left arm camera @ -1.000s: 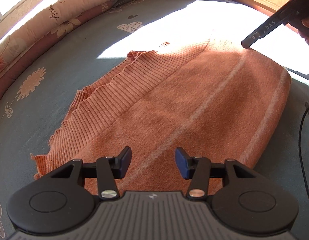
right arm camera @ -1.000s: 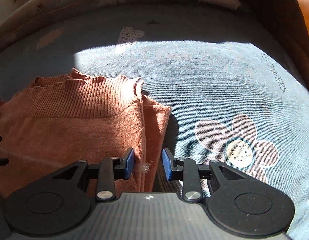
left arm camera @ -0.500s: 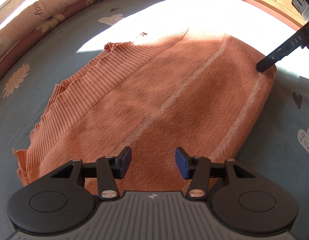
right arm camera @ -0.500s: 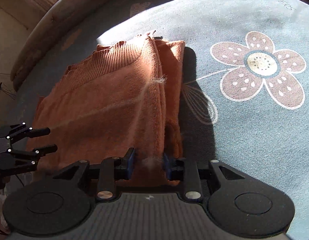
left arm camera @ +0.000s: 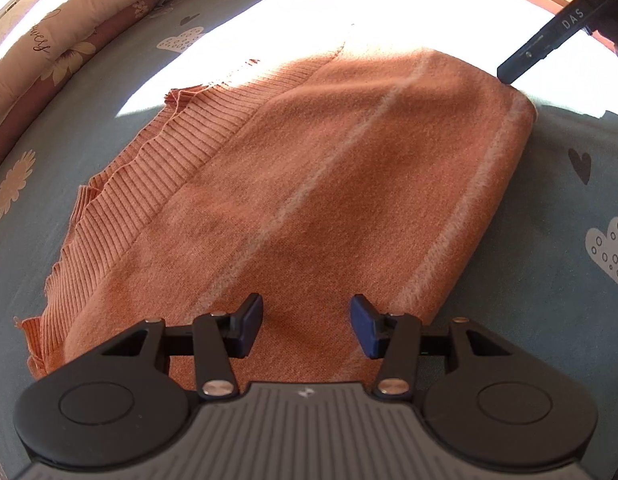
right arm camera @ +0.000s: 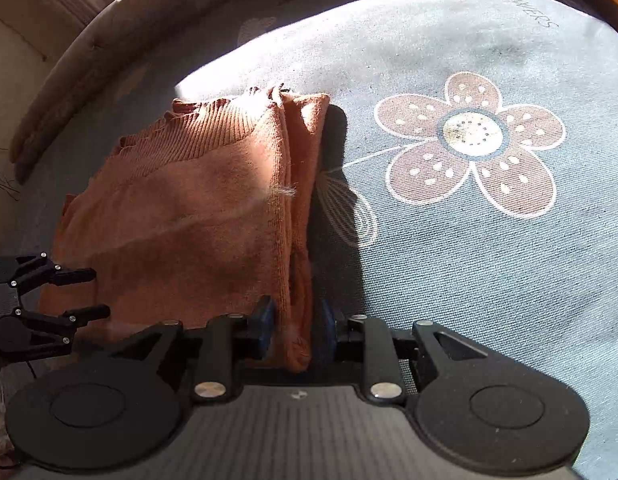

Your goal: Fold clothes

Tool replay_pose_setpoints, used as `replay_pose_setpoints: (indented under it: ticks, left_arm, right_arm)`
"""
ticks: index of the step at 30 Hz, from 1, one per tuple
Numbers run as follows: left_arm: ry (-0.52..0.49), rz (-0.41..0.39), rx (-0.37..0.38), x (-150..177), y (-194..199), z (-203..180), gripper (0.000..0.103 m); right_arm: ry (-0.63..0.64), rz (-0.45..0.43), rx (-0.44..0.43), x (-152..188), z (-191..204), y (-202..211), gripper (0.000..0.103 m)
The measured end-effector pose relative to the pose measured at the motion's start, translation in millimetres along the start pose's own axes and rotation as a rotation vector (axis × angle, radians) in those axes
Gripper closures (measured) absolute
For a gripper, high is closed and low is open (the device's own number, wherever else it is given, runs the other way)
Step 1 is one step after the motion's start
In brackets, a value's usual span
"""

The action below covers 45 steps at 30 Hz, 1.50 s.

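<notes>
Folded orange sweater [left arm camera: 317,184] lies flat on blue floral bedsheet [right arm camera: 489,280], filling centre of left wrist view, ribbed hem toward upper left. Right gripper [right arm camera: 295,328] straddles the sweater's folded edge at lower centre; its jaws have just been opening slightly, stacked layers between the pads. Left gripper [left arm camera: 307,328] hovers over the near end, fingers moderately apart, nothing held.

Support surface: bed covered by a blue-grey sheet [right arm camera: 489,280] printed with flowers, hearts and spotted cloud shapes. Lying flat on the sheet: one folded orange sweater [left arm camera: 309,200], ribbed hem to its left side, pale stripes running along the knit. A large brown printed flower [right arm camera: 471,144] sits just right of the sweater's folded edge. A floral pillow [left arm camera: 69,32] lies along the sheet's far left border, well apart from the sweater. Strong sunlight falls beyond the sweater.
</notes>
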<state>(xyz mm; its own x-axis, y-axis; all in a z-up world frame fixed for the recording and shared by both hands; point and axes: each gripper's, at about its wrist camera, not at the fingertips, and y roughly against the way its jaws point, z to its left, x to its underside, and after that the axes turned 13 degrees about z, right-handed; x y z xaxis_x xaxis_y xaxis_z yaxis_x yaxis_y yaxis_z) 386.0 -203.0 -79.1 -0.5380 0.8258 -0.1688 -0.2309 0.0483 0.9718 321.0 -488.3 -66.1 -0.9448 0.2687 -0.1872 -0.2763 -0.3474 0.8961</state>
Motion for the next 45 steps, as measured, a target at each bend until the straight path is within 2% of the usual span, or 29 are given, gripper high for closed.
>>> replay_pose_setpoints:
  ticks: [4,6,10,12,13,14,15,16,17,18,21,24,28,31,34,37,38,41,43,45]
  left_arm:
    - [-0.031,-0.009,0.019,5.8,-3.8,-8.3,0.053]
    - [-0.024,-0.013,0.038,10.8,-4.4,-10.8,0.053]
    - [0.002,-0.017,0.065,24.1,-2.4,-11.7,0.053]
    - [0.009,-0.001,0.084,32.1,-3.1,-9.1,0.049]
    - [0.014,0.013,0.092,36.7,-3.7,-8.1,0.048]
    - [0.013,0.016,0.093,42.0,-2.4,-7.3,0.048]
    - [0.008,0.010,0.088,48.0,0.7,-6.9,0.048]
    - [0.002,-0.001,0.087,52.5,4.3,-6.5,0.048]
    - [-0.002,-0.020,0.084,54.5,8.1,-6.2,0.047]
    - [-0.002,-0.042,0.076,55.5,11.5,-5.8,0.047]
    - [0.019,-0.064,0.074,52.1,12.2,-3.6,0.047]
    - [0.071,-0.009,0.125,53.5,0.2,-2.2,0.047]
    - [0.122,0.006,0.147,71.7,2.1,-6.1,0.048]
    - [0.213,-0.015,0.155,85.2,17.9,4.9,0.048]
    - [0.359,-0.042,0.137,101.1,30.7,24.7,0.049]
    - [0.514,-0.093,0.083,123.9,40.3,51.5,0.049]
    - [0.550,-0.104,0.066,130.4,41.5,58.9,0.049]
    - [0.603,-0.102,0.042,149.1,31.4,76.6,0.049]
    - [0.623,-0.082,0.054,161.5,18.8,80.3,0.048]
    - [0.666,-0.054,0.098,172.9,6.0,81.3,0.048]
  right_arm:
    - [0.060,-0.142,0.057,-25.9,19.2,14.3,0.074]
    - [0.121,-0.184,0.056,-44.5,33.8,8.2,0.074]
    - [0.241,-0.177,0.056,-74.2,53.0,-24.2,0.074]
    - [0.218,-0.146,0.111,-80.3,45.5,-42.3,0.074]
    - [0.206,-0.131,0.139,-83.3,41.7,-51.3,0.078]
    - [0.185,-0.123,0.156,-85.3,36.6,-57.2,0.096]
    - [0.147,-0.135,0.145,-84.0,30.8,-53.1,0.098]
    - [0.132,-0.140,0.149,-81.8,33.7,-47.0,0.098]
    - [0.116,-0.144,0.154,-79.7,36.7,-40.8,0.092]
    - [0.112,-0.147,0.156,-77.3,41.2,-35.2,0.083]
    - [0.179,-0.135,0.151,-67.4,67.9,-31.4,0.081]
    - [0.217,-0.096,0.141,-56.5,91.3,-40.1,0.078]
    - [0.182,-0.042,0.084,-37.0,108.8,-52.3,0.075]
    - [0.195,-0.013,0.072,-21.0,123.7,-57.8,0.074]
    - [0.258,0.020,0.072,-3.8,147.5,-61.6,0.073]
    - [0.351,0.043,0.083,9.6,173.7,-66.6,0.070]
    - [0.376,0.050,0.074,12.9,183.0,-68.9,0.066]
    - [0.401,0.075,0.035,14.9,202.3,-77.6,0.066]
    - [0.432,0.080,0.032,16.5,215.5,-82.3,0.066]
    - [0.458,0.084,0.028,17.7,226.9,-85.5,0.066]
